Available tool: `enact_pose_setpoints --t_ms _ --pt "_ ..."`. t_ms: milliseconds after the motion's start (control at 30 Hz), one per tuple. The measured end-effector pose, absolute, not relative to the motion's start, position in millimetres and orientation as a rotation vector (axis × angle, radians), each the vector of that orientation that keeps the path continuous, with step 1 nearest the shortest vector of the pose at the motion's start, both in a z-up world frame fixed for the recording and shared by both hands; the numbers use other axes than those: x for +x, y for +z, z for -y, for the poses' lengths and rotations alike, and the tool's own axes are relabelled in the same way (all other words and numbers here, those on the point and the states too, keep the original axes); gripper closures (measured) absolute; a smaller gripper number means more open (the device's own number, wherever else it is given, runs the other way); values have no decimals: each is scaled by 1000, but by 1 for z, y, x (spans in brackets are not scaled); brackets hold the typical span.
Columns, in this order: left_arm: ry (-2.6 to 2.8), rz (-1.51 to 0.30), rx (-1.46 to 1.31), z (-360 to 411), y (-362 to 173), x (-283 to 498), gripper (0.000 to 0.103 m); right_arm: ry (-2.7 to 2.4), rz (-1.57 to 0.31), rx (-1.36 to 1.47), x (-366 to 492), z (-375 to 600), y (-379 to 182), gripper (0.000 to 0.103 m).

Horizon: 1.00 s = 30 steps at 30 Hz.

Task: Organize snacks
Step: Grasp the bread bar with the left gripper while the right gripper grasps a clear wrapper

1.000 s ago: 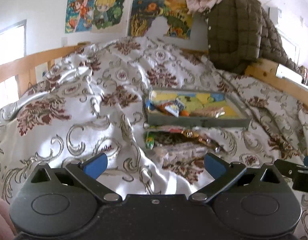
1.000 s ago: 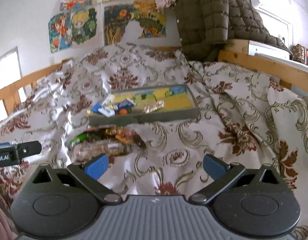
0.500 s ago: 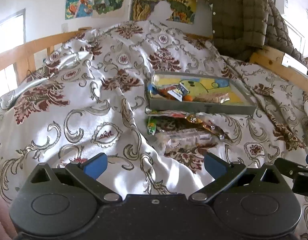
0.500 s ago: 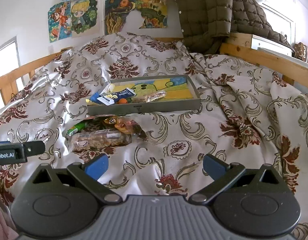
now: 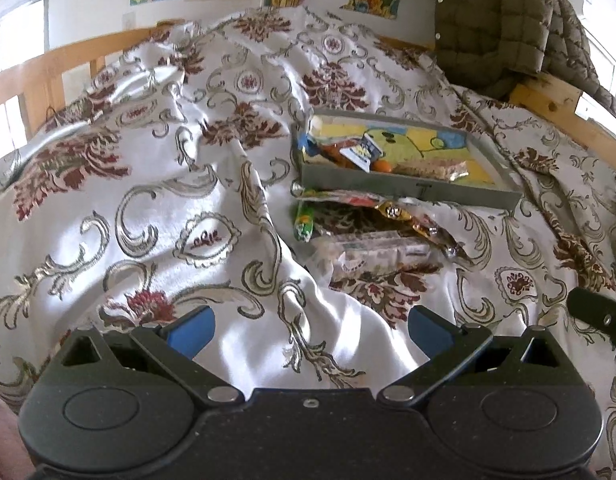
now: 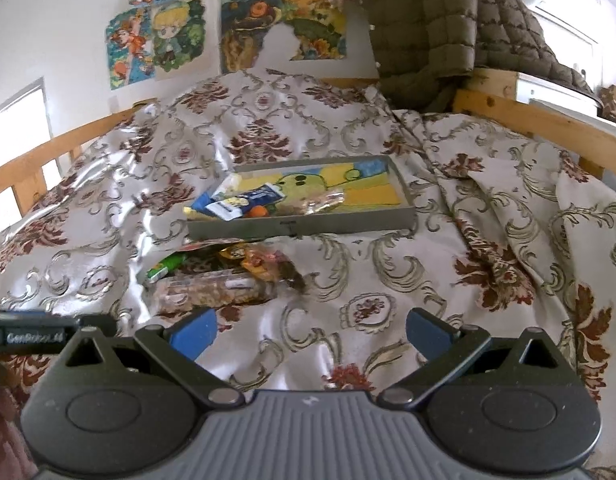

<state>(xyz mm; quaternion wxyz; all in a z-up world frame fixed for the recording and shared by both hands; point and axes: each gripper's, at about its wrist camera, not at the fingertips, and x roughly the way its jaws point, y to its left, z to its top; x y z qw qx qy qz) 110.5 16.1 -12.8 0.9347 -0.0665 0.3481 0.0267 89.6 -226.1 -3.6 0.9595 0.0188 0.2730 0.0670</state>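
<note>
A grey tray [image 5: 412, 190] [image 6: 308, 228] with a yellow cartoon bottom lies on the patterned bedspread and holds several snack packs, among them a blue-and-white packet [image 6: 244, 202] and a clear bag [image 5: 432, 168]. Loose snacks lie just in front of it: a long clear nut bar pack [image 5: 378, 254] [image 6: 216, 290], a green tube [image 5: 304, 222] [image 6: 166, 268] and orange-brown wrappers [image 6: 260, 262]. My left gripper [image 5: 310, 330] is open and empty, near of the snacks. My right gripper [image 6: 310, 332] is open and empty too, its left finger close to the nut bar pack.
The bedspread [image 5: 168, 200] is rumpled, with a high fold left of the snacks. Wooden bed rails [image 6: 548, 124] run along both sides. A quilted olive jacket [image 6: 436, 28] hangs at the back right, and posters [image 6: 168, 40] cover the wall.
Both grippers have come closer to the snacks and tray, which look larger now. Both stay open and empty.
</note>
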Motion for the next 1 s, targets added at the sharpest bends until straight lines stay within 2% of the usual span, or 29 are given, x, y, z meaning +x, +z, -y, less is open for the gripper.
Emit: enact_pose_setpoints --t_ms 300,600,1000 --pt "12 -778 -153 -19 -24 144 1 114 -627 69 124 250 -9 0" --pt "-164 -725 83 -2 -23 185 1 175 -594 -68 169 247 -23 0" --pt "-397 -736 208 13 -48 233 1 325 -594 -231 202 216 -49 0"
